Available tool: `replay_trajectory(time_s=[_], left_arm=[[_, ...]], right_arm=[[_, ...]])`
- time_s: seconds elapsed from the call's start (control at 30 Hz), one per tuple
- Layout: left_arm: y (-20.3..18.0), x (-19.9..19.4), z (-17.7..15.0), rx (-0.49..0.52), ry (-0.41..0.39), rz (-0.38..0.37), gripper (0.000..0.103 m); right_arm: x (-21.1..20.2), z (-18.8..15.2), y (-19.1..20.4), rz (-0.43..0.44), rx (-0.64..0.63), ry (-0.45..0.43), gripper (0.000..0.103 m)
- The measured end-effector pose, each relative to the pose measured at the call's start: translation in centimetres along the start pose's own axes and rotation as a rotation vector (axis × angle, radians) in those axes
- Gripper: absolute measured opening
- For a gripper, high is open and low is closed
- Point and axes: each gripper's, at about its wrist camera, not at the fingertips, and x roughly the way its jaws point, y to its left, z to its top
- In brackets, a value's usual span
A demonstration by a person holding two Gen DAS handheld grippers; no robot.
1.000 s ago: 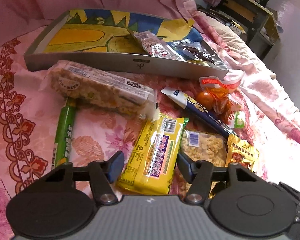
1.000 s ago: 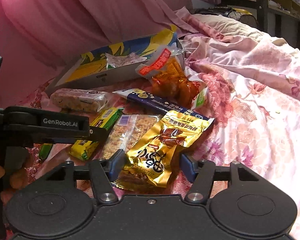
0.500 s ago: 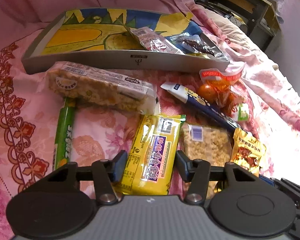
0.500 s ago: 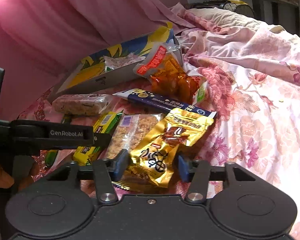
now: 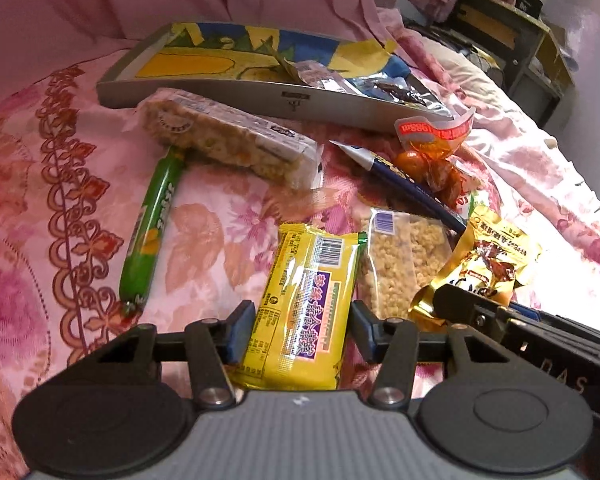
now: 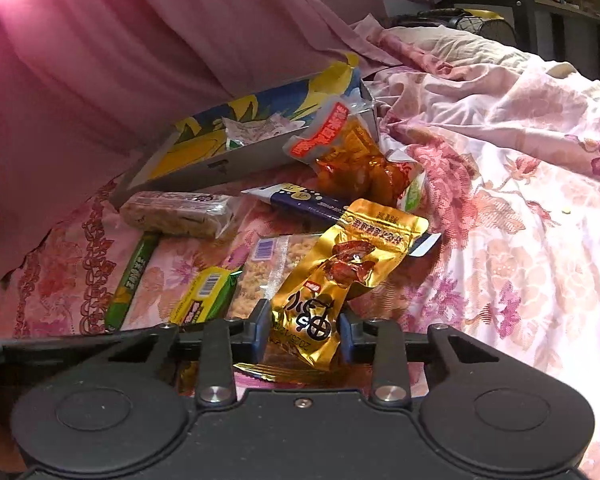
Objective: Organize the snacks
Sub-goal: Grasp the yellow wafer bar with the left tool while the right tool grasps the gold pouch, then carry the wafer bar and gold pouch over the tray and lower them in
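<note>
Lying well left of the left claw [image 5: 300, 330] and pointing away from it: a green stick [image 5: 152, 232], its far end tucked under a long grain bar [image 5: 228, 140]. Straddling the yellow packet [image 5: 304, 308] with that claw, jaws drawn in to about the packet's width, one blue pad at each long edge; still resting flat on the bed [image 5: 220, 236], so not showing whether the pads are truly biting yet. Sitting just right of the claw, a clear bag of crumbly snack [image 5: 404, 264], touching the packet's side.

Further right, squeezing the gold pouch [image 6: 340, 264] between the nearly closed jaws of the right claw [image 6: 302, 334], near end of the pouch pinched and crumpled, far end sticking out ahead.

Waiting straight ahead of both claws, beyond the loose snacks: the printed tray [image 5: 236, 94], already holding a couple of packs at its right end.

Judging the step as picking up, one snack per claw. Probably needing next: firming up the left grip, lifting both clear of their neighbours, carrying forward over the tray's near wall, releasing inside.
</note>
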Motion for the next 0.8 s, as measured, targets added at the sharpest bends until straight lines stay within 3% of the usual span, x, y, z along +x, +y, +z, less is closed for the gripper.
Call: replay_trajectory(time_s=[0.33,0.53,0.8], left_arm=[[-1.4,-1.3,-1.2,-0.065,-0.004,0.096,0.054],[-0.7,-3.9,-4.1,-0.131,-0.049,0.091,0.054],[-0.2,-5.8,-5.5,-0.138,-0.071,0.112,0.053]], right_arm=[[-1.8,-1.2,-0.3,0.031,-0.065,-0.032,0.03],[-4.0,-2.4,0.4,0.022,-0.173,-0.072,0.019],[-4.8,-3.3,1.2,0.025,-0.243,-0.093,0.019]])
